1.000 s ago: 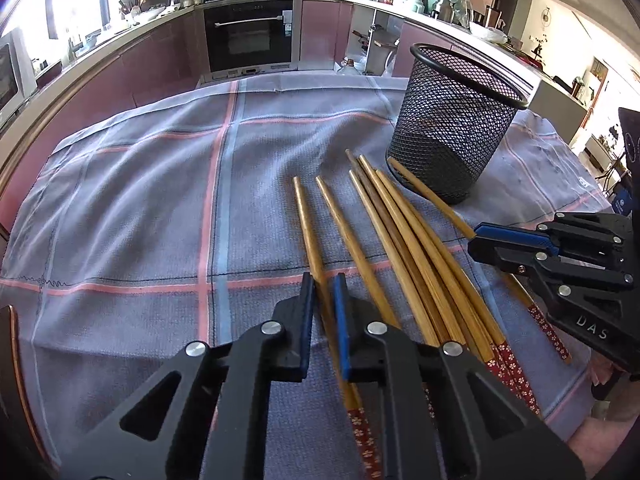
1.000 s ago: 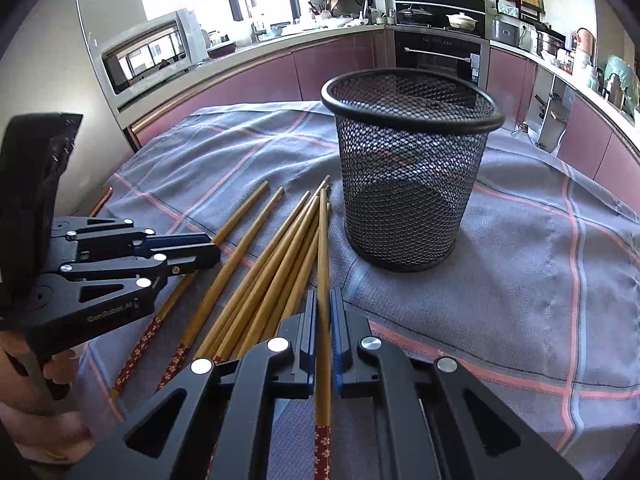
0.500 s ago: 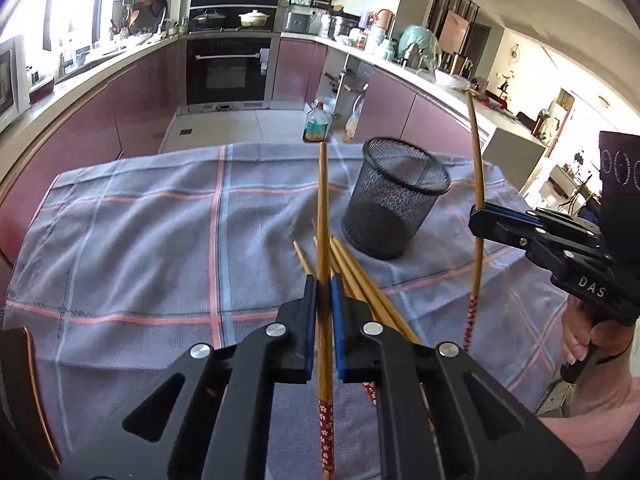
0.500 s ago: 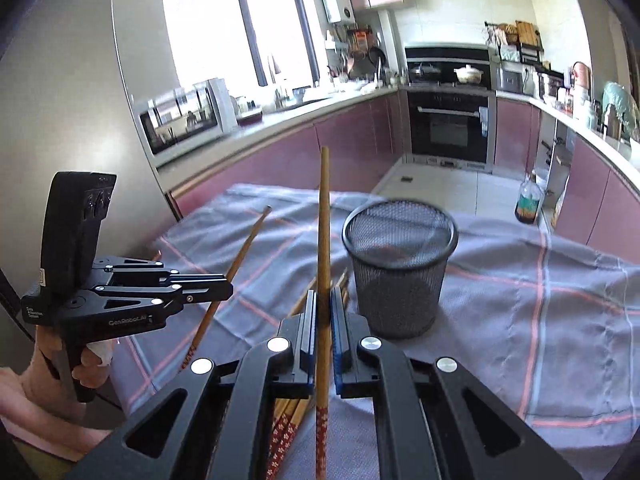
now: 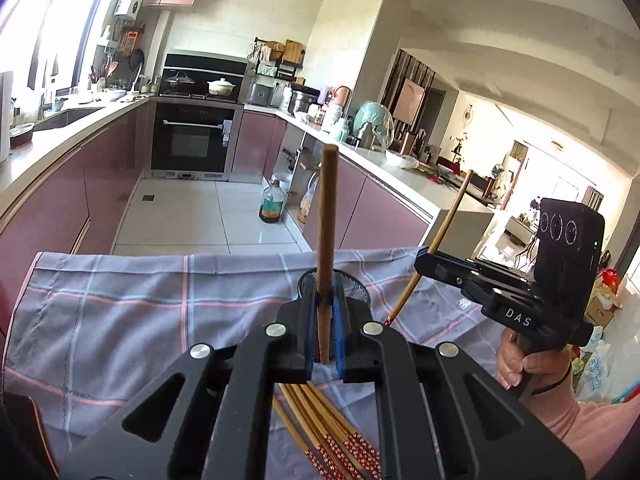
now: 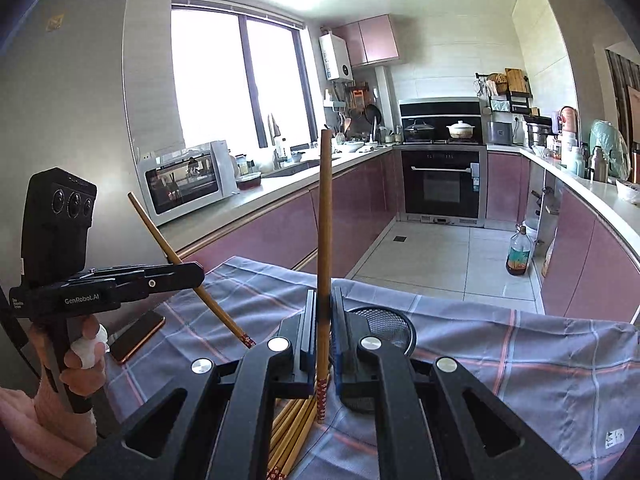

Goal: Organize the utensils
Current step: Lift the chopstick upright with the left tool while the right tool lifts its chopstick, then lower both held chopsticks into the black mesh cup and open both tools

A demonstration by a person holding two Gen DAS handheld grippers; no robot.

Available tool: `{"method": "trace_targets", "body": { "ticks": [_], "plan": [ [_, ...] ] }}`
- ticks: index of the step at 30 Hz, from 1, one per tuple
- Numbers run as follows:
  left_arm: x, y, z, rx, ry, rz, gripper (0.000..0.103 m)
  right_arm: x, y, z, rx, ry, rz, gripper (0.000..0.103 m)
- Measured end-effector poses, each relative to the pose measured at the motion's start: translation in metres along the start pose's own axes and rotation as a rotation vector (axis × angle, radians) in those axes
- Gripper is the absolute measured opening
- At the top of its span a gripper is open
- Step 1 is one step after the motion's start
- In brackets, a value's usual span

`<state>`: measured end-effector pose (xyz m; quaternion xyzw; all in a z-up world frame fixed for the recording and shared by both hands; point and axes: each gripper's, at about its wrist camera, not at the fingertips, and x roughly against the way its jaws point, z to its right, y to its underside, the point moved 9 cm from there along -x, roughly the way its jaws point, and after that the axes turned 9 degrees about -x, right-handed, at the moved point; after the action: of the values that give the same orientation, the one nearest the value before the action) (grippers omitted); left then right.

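My left gripper (image 5: 323, 300) is shut on a wooden chopstick (image 5: 327, 216) that stands upright, high above the table. My right gripper (image 6: 322, 316) is shut on another chopstick (image 6: 324, 216), also upright. Each gripper shows in the other's view: the right one (image 5: 428, 258) and the left one (image 6: 192, 272), each with its chopstick tilted. The black mesh cup (image 6: 384, 324) sits below, partly hidden behind the fingers; its rim shows in the left wrist view (image 5: 356, 286). Several chopsticks (image 5: 320, 420) lie on the cloth beneath.
A grey checked cloth (image 5: 120, 312) covers the table. A phone (image 6: 138, 336) lies at the table's left edge. Kitchen counters, an oven (image 6: 442, 184) and a bottle (image 6: 520, 254) on the floor stand beyond the table.
Both grippers have closed on a chopstick each and lifted them off the cloth, rising well above the table and tipping the chopsticks upright. The cup now looks small and far below.
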<state>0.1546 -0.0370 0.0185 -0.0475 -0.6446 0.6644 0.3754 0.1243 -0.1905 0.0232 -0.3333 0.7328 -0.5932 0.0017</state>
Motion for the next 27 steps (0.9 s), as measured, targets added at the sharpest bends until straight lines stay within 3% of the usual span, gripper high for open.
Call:
{"method": "trace_targets", "body": {
  "ticks": [8, 15, 20, 27],
  "plan": [
    [0.0, -0.055, 0.014, -0.012, 0.011, 0.049, 0.008, 0.0, -0.033, 0.014, 0.014, 0.025, 0.068, 0.005],
    [-0.019, -0.087, 0.017, -0.016, -0.002, 0.072, 0.008, -0.014, -0.042, 0.027, -0.003, 0.057, 0.073, 0.005],
    [-0.044, -0.091, 0.02, -0.026, -0.015, 0.026, 0.008, -0.03, -0.036, 0.035, -0.01, 0.066, 0.039, 0.005],
    [-0.094, -0.065, 0.016, -0.046, -0.025, -0.092, 0.008, -0.061, -0.012, 0.041, -0.012, 0.074, -0.079, 0.005]
  ]
}}
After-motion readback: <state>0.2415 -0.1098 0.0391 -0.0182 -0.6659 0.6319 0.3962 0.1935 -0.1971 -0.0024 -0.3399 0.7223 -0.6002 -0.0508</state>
